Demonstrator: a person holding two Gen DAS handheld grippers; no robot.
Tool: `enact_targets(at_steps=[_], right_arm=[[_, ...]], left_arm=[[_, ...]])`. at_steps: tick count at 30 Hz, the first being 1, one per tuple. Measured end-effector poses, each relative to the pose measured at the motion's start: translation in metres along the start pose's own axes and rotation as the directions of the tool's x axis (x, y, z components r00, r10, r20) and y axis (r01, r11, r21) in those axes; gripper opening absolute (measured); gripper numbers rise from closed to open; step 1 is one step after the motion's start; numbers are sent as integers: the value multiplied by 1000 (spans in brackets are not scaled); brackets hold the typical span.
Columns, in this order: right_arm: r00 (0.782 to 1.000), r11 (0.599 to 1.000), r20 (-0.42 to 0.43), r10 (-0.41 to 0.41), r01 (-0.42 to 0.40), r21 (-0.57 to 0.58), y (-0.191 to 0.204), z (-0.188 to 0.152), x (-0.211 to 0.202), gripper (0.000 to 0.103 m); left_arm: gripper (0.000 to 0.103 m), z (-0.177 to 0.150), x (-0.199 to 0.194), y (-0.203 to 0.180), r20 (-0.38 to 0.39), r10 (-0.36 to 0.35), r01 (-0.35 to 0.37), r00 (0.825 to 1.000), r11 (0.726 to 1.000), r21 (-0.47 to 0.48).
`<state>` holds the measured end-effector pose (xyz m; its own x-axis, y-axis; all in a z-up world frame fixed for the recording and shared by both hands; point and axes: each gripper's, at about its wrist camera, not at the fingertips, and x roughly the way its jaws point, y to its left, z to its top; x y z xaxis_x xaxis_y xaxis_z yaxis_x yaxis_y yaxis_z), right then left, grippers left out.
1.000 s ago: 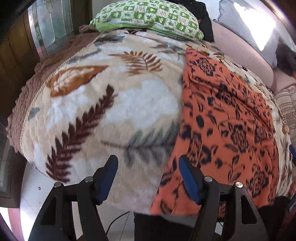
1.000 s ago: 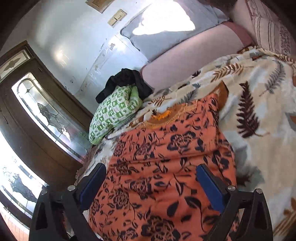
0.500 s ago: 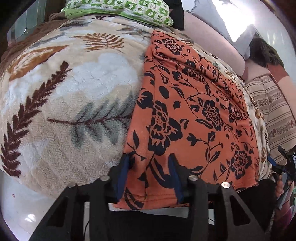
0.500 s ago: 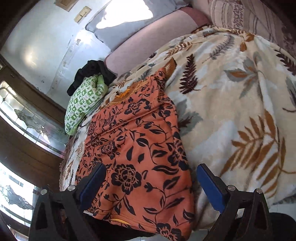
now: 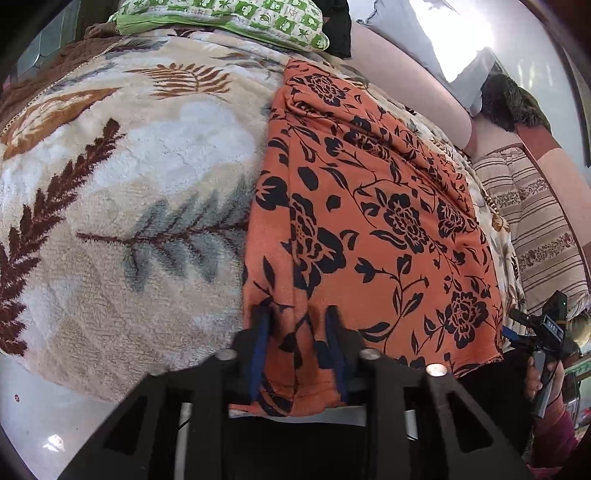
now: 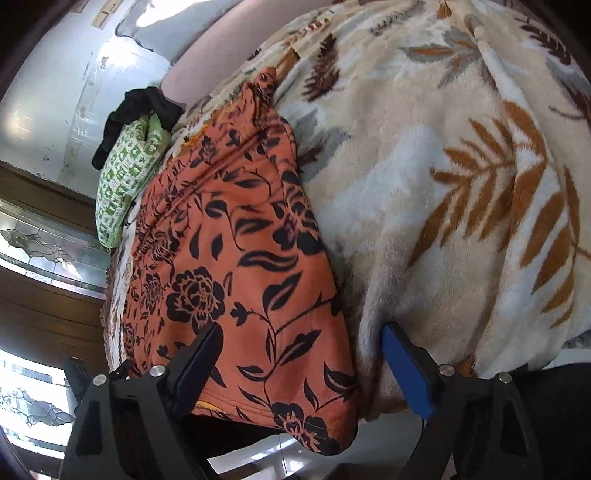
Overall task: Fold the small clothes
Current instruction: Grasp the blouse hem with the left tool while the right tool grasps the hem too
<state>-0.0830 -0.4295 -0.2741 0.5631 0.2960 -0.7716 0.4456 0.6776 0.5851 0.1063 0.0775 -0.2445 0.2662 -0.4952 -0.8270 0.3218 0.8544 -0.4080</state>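
An orange garment with black flowers (image 5: 373, 221) lies flat on a leaf-patterned fleece blanket (image 5: 122, 192). My left gripper (image 5: 297, 332) is shut on the garment's near left hem corner, with cloth bunched between its blue pads. In the right wrist view the same garment (image 6: 236, 266) reaches down to the near edge of the bed. My right gripper (image 6: 301, 354) is open and straddles the garment's near right corner, with one finger over the cloth and the other over the blanket (image 6: 461, 184).
A green-and-white patterned pillow (image 5: 229, 14) and a dark cloth (image 6: 140, 107) lie at the far end. A striped cushion (image 5: 535, 229) sits to the right. The right gripper and hand show in the left wrist view (image 5: 543, 332). A glass-panelled door (image 6: 33, 243) stands left.
My left gripper moved right onto the garment's hem and closed on it. My right gripper came down and right to the garment's near right corner, still open.
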Motion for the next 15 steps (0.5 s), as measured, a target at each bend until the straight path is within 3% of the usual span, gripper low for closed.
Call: enact_targets(at_steps=[9,15], right_arm=[[998,998,-52,-19,16,-64,17,-18,5,84],[999,994,-50,-18,13,-111,29,-23,5,79]], left_arm=[[5,1,-15,-4,36,-56,56,998,998,3],[6,1,-28,7,72,-47,49,996,998,-35]])
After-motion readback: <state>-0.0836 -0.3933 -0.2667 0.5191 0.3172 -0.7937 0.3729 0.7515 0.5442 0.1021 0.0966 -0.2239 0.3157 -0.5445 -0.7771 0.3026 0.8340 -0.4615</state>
